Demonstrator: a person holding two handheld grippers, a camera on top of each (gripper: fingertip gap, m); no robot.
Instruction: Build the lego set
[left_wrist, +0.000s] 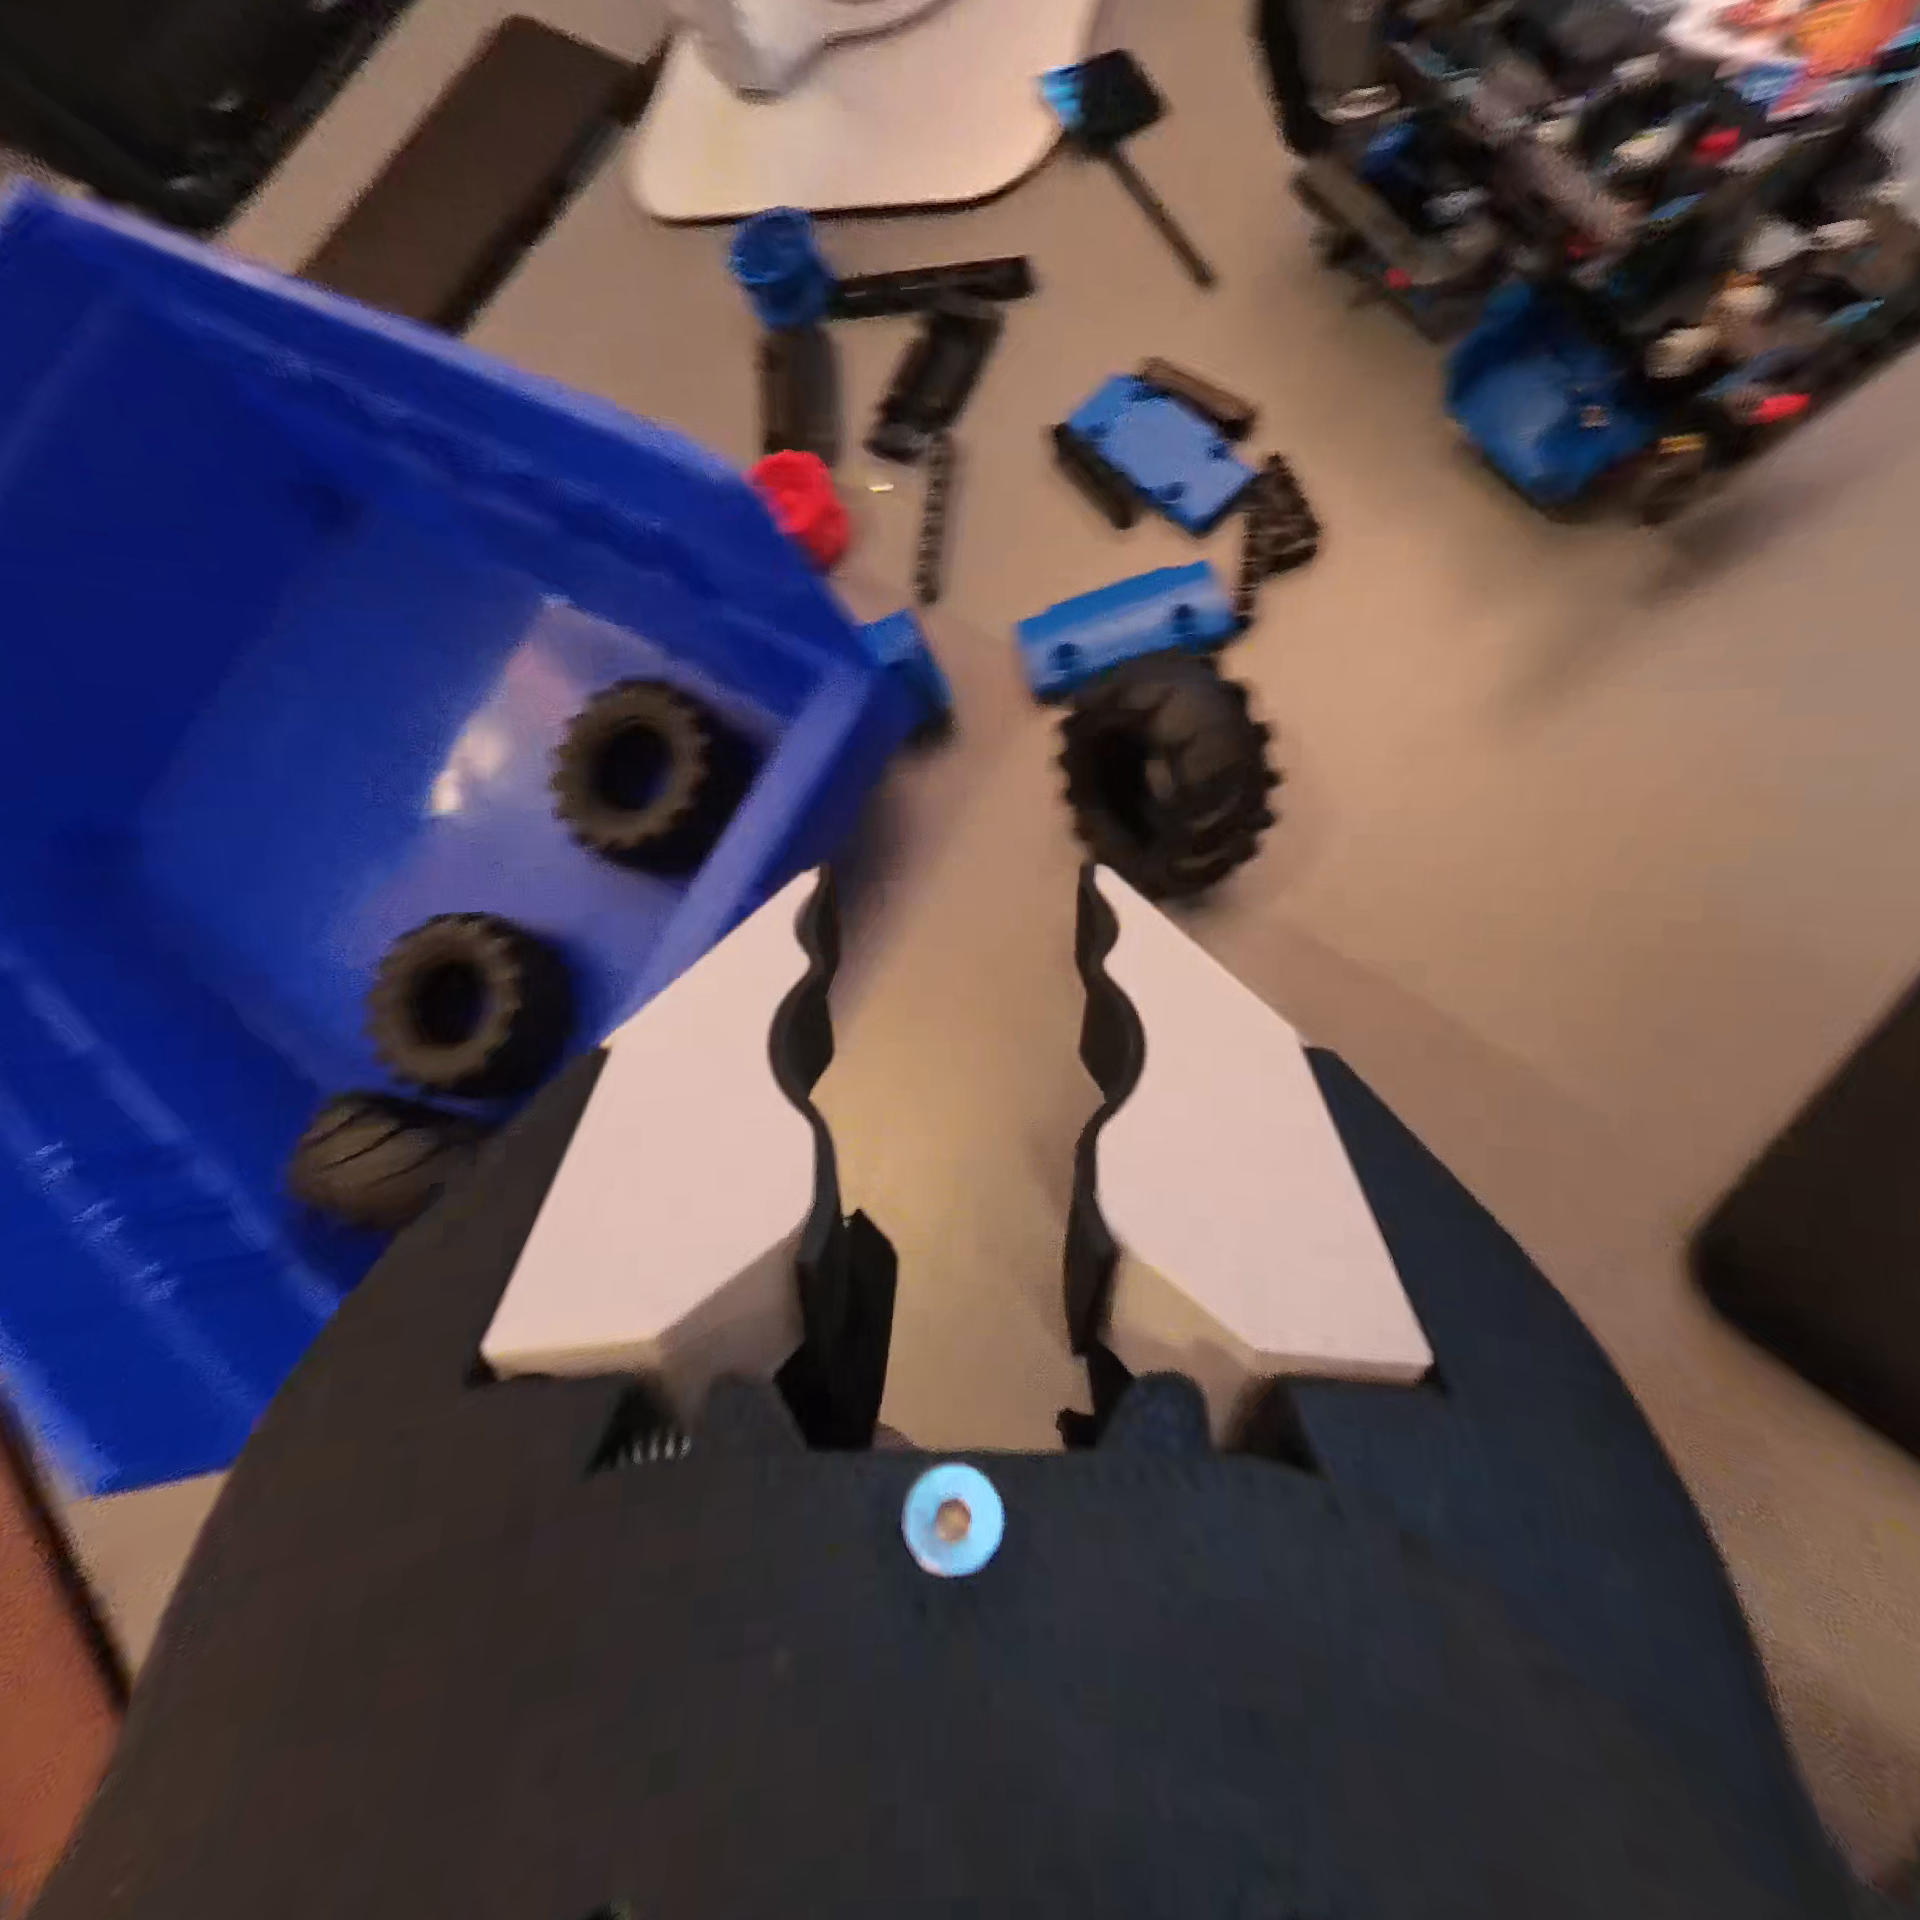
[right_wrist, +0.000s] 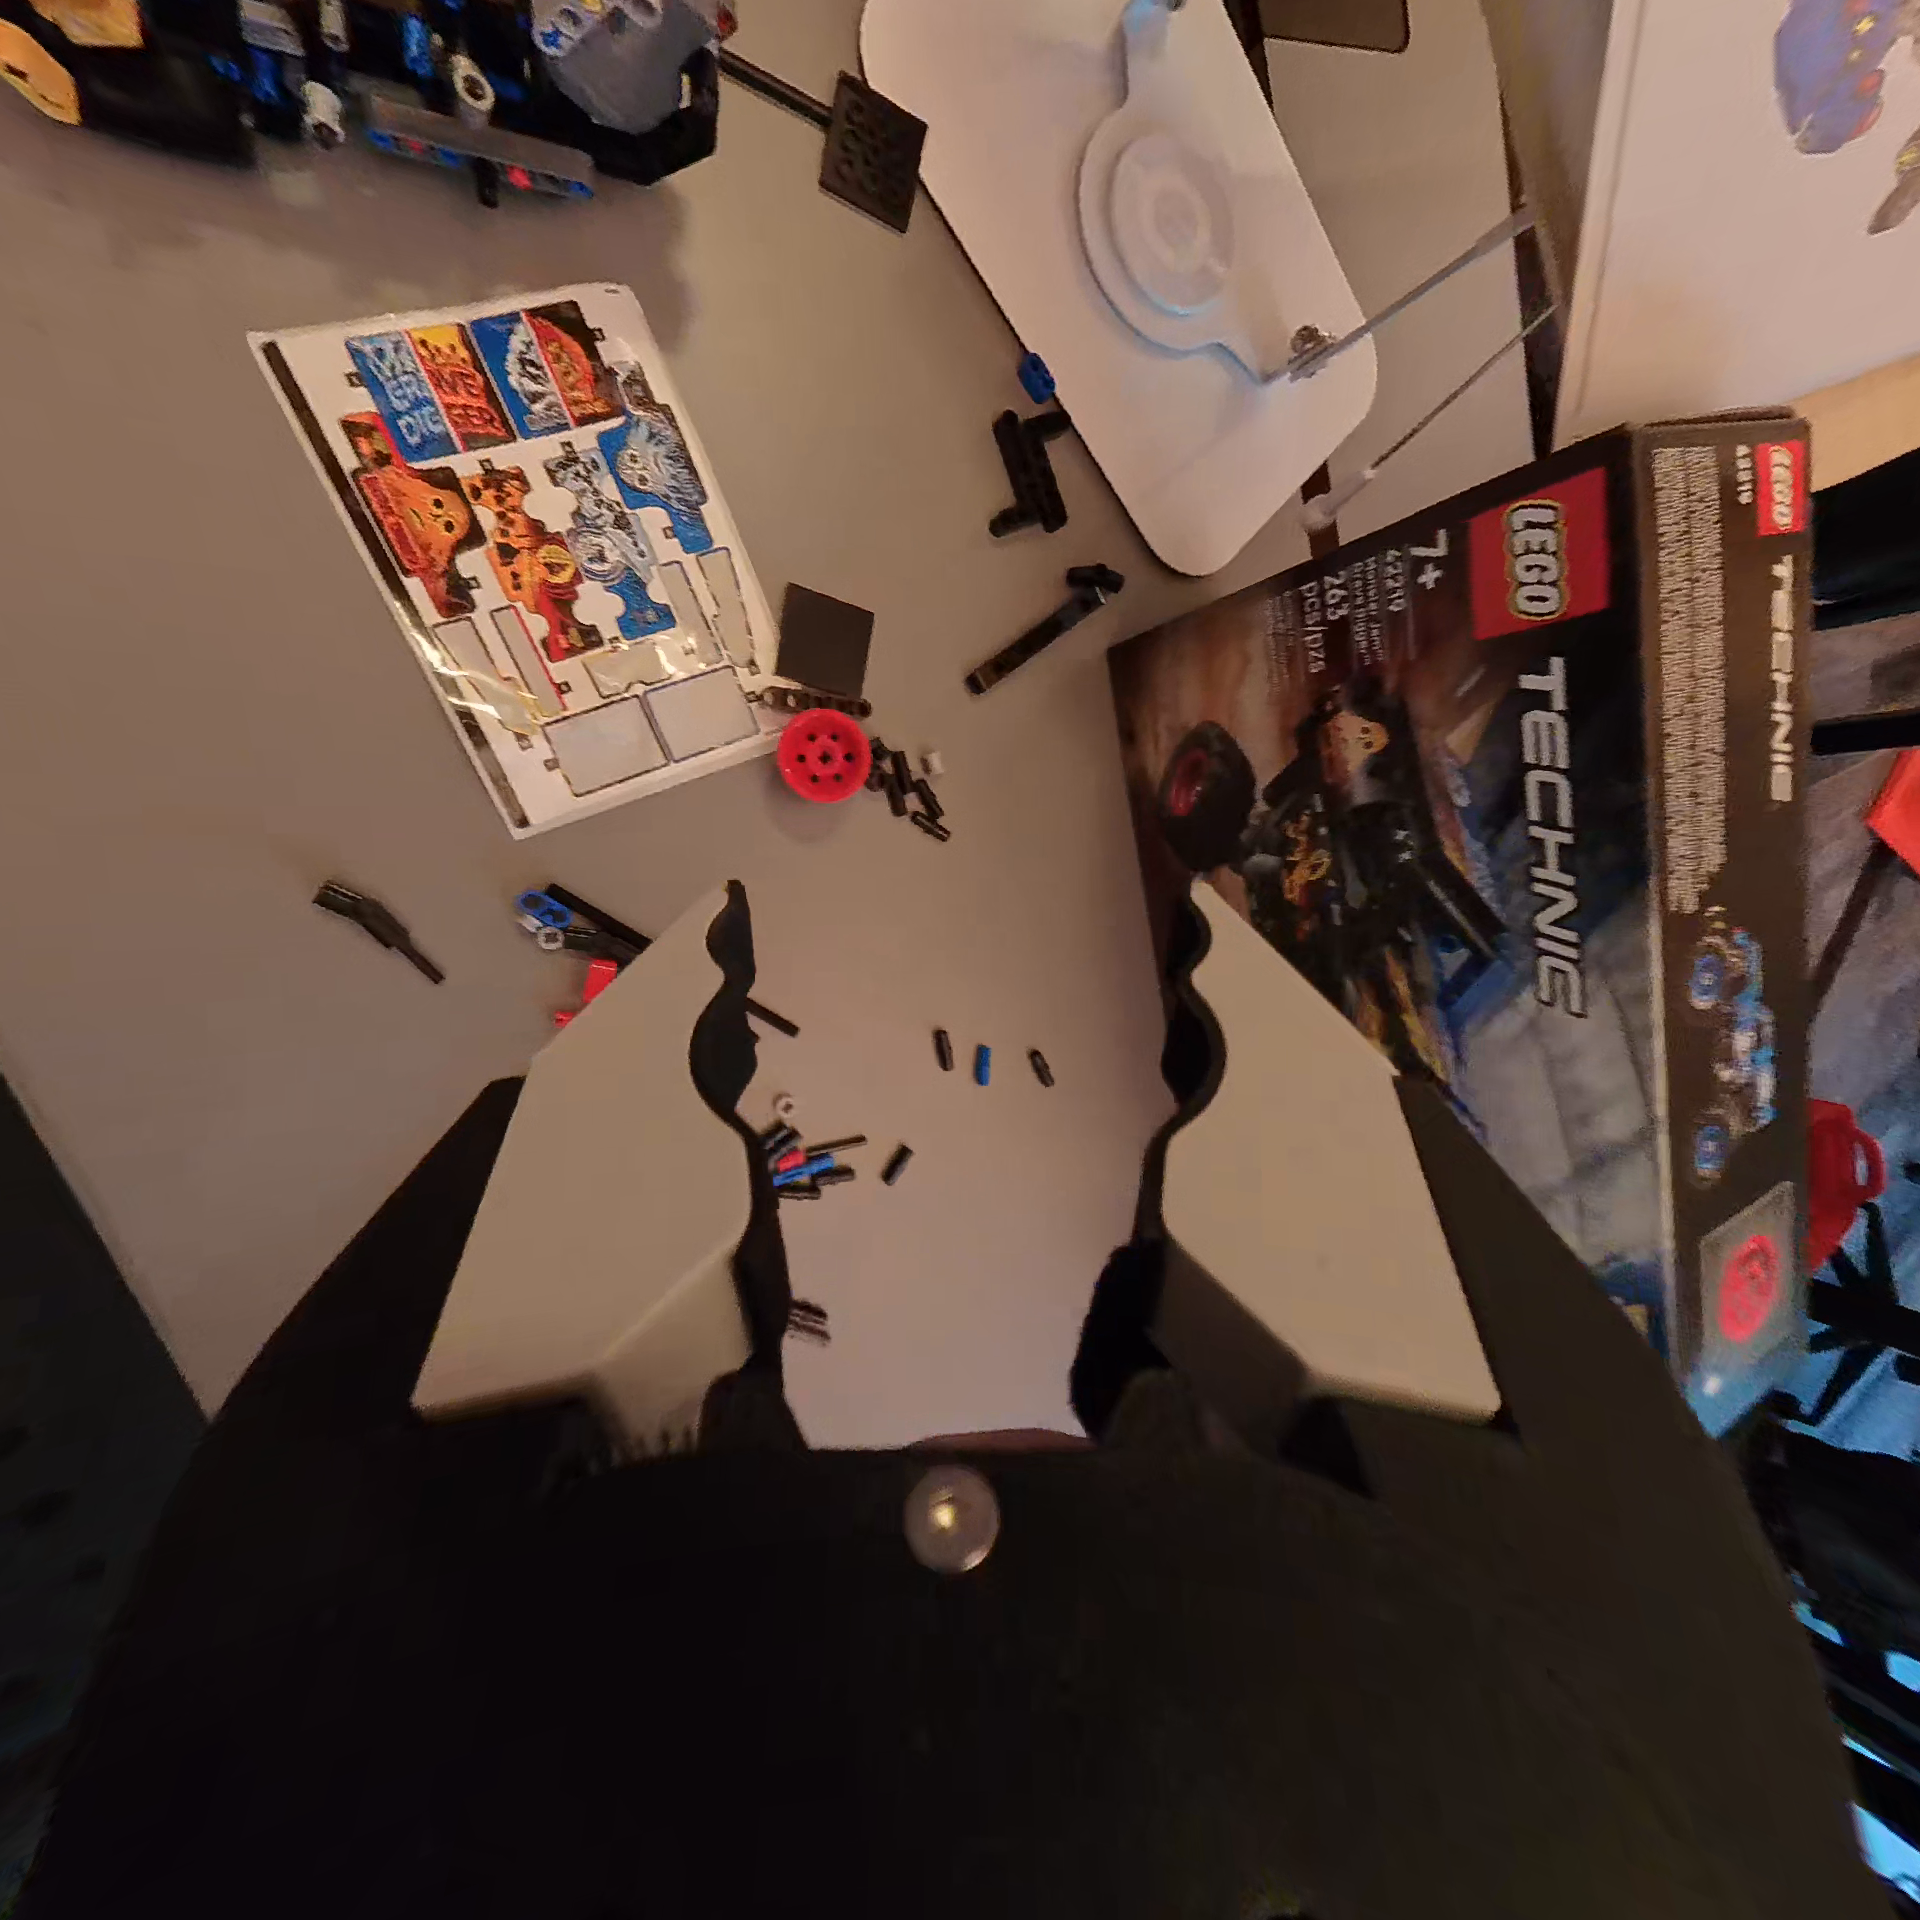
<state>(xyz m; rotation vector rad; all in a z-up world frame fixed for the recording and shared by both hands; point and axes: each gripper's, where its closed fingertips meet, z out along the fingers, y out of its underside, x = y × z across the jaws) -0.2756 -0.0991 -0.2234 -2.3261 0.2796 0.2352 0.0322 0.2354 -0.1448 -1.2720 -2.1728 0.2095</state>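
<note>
In the left wrist view my left gripper (left_wrist: 954, 894) is open and empty above the table. A black tyre (left_wrist: 1169, 774) lies just ahead of its right fingertip. A blue bin (left_wrist: 260, 582) on the left holds three black tyres (left_wrist: 634, 764). Blue panels (left_wrist: 1127, 629), black beams (left_wrist: 935, 384) and a red hub (left_wrist: 802, 506) lie beyond. The part-built truck (left_wrist: 1621, 260) stands at the far right. In the right wrist view my right gripper (right_wrist: 961, 899) is wide open and empty above small black and blue pins (right_wrist: 982, 1062). A red wheel hub (right_wrist: 823, 755) lies ahead.
A sticker sheet (right_wrist: 520, 551) lies at the left of the table. The set's box (right_wrist: 1538, 883) lies on the right beside my right finger. A white stand base (right_wrist: 1122, 260) sits at the back. More black beams (right_wrist: 1029, 478) lie near it. The truck model (right_wrist: 364, 83) shows top left. There is about 45 centimeters between the tips of the two grippers. To reach the red wheel hub (right_wrist: 823, 755) in a straight line is about 12 centimeters for my right fingers, about 40 centimeters for my left. Between my left fingertips and the part-built truck (left_wrist: 1621, 260) there is roughly 15 centimeters.
</note>
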